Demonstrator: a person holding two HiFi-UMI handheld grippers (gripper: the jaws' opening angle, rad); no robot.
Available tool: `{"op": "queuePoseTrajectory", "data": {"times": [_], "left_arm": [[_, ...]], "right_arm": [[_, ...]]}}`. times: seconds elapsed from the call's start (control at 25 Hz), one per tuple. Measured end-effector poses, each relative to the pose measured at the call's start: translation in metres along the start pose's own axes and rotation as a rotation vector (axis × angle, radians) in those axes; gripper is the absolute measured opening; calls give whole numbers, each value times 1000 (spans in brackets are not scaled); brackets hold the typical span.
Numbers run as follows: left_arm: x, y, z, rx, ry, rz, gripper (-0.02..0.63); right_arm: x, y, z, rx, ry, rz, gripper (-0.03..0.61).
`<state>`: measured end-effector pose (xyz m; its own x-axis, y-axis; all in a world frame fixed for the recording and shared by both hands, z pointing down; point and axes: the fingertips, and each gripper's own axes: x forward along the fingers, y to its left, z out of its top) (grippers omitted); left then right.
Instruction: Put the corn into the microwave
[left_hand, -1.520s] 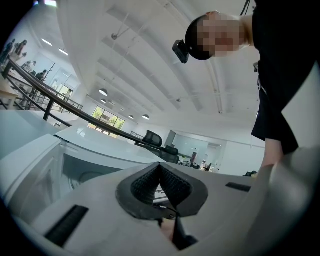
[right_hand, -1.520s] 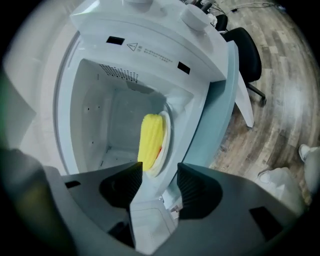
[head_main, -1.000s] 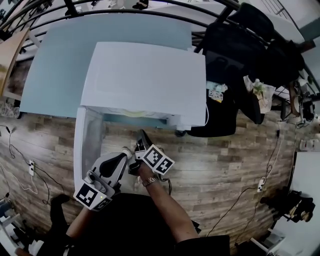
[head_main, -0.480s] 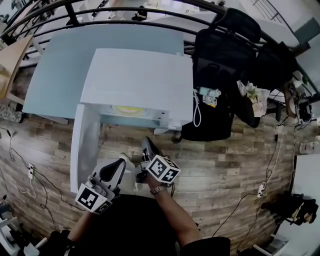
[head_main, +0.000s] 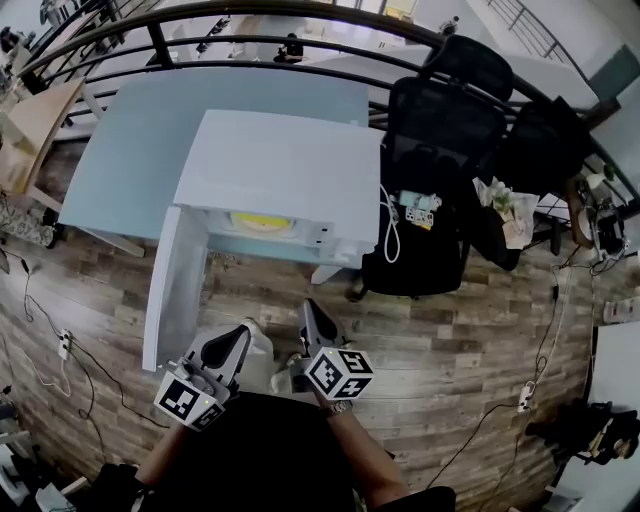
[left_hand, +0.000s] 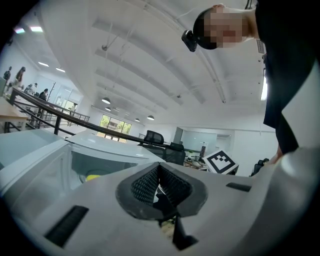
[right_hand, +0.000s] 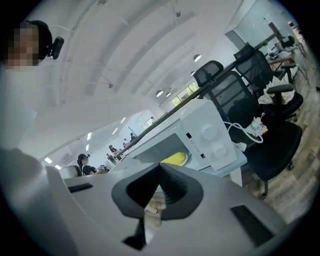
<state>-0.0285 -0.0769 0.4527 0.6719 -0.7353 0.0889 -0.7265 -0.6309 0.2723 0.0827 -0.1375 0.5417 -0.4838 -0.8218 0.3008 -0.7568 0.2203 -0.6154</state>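
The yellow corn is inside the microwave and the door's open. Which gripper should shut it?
Left, most likely. The white microwave has its open door swung out to the left, right beside the left gripper. The right gripper sits farther from it. Both have shut, empty jaws.

The head camera looks steeply down from above on the microwave (head_main: 285, 170), with the left gripper (head_main: 243, 334) and right gripper (head_main: 310, 310) close beneath it. Each gripper's camera rides low behind its own jaws, the right one rolled askew, facing about level toward the open microwave nearby. All three views share the corn (head_main: 262, 221) inside.
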Motion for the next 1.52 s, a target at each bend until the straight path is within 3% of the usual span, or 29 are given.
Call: {"op": "queuePoseTrajectory", "data": {"times": [0.2,0.8,1.08,1.52], "left_arm": [[-9,-22,-4,12,7,-1,3],[-19,-74,-20,1,-47,8,3],[-14,-98,-5,82,-70,-25,3],[-37,-82,-1,41,-92,76,3]], "right_arm": [[-35,10,11,-107,-30,29,8],[-137,23,32,-283,-106,81,8],[-174,65,55,-391,-169,173,9],[-172,76,46,-373,-152,205,8]]}}
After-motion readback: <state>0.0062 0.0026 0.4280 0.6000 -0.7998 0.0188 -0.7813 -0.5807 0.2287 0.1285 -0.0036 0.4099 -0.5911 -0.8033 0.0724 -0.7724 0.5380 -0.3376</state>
